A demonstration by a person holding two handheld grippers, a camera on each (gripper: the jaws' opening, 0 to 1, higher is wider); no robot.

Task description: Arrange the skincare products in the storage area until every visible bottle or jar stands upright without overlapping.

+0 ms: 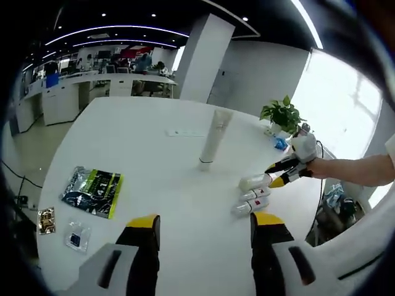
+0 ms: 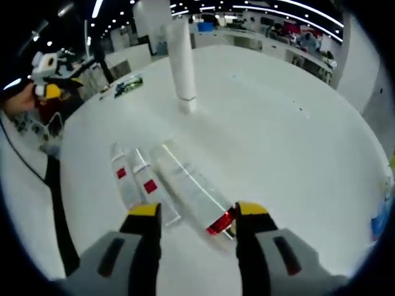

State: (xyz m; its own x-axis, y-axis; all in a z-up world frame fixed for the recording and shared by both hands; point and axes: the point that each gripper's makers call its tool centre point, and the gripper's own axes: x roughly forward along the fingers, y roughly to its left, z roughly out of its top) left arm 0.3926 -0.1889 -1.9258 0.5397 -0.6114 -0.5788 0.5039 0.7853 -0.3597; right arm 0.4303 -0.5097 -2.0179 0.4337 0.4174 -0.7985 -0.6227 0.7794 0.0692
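A tall white tube (image 1: 213, 139) (image 2: 183, 58) stands upright mid-table. Beside it three products lie flat, side by side: a large clear bottle (image 2: 188, 188) (image 1: 254, 181) with a red cap, and two slim tubes with red labels (image 2: 148, 185) (image 2: 122, 176) (image 1: 252, 201). My right gripper (image 2: 197, 216) (image 1: 274, 176) is open, its jaws straddling the capped end of the large bottle without pressing it. My left gripper (image 1: 203, 225) hangs open over bare table, short of the lying tubes; it also appears far off in the right gripper view (image 2: 49, 86).
A green-and-black packet (image 1: 92, 191) and two small sachets (image 1: 46, 220) (image 1: 79, 237) lie toward the left table edge. A potted plant (image 1: 282, 114), a blue item (image 1: 281, 143) and a white strip (image 1: 185, 132) sit farther back. A person's hand holds the right gripper.
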